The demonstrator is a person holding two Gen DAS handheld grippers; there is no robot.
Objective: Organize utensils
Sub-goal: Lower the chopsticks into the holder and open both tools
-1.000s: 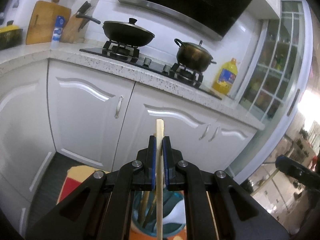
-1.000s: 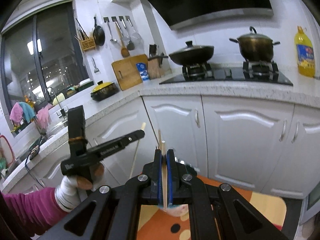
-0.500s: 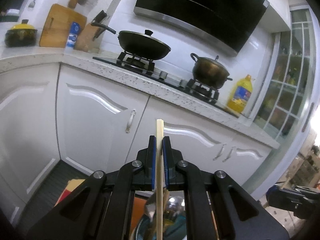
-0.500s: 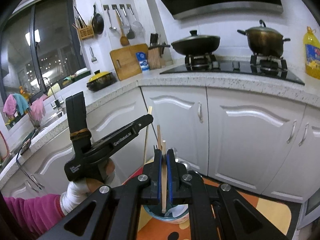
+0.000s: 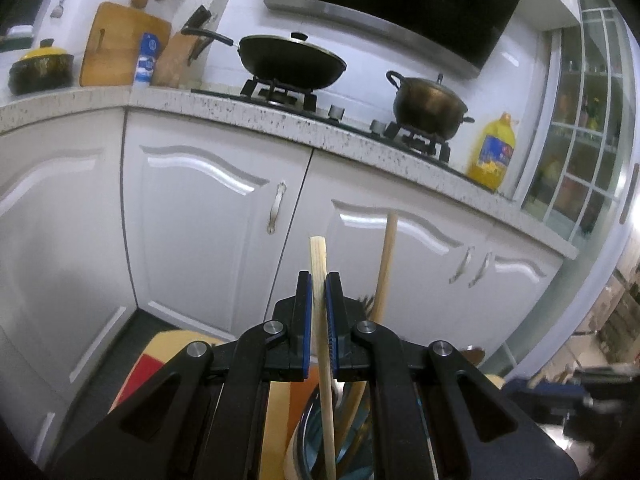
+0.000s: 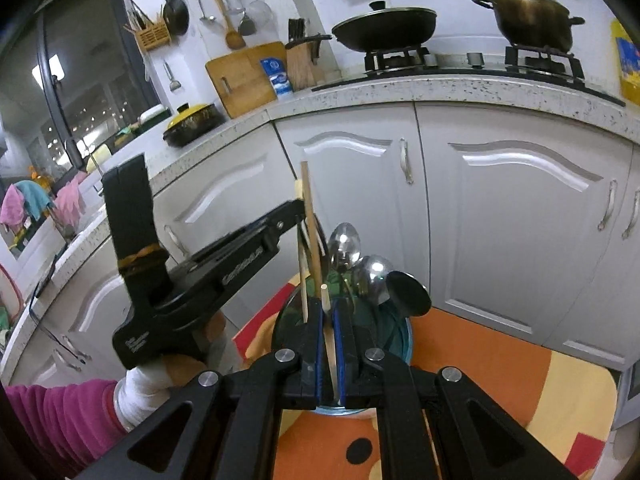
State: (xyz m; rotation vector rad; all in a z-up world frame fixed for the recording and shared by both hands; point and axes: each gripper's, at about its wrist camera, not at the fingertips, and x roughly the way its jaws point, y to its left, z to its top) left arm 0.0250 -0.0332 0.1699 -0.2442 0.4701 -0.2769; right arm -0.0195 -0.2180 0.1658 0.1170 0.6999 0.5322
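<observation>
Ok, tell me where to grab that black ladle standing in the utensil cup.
Grip the black ladle by its neck just under the bowl, coming from above on its right: the bowl end sticks up out of the cup, with steel spoons crowding its left.

Both cams sit low, looking fwd along their hand-held gripper at the white cabinets (image 5: 216, 216) w/ the stove bench (image 6: 460, 84) above. Left wrist view faces them from the left, right wrist view from the right. Shared: wok (image 5: 292, 62), pot (image 6: 528, 12), utensil holder (image 6: 400, 332) close below.
</observation>
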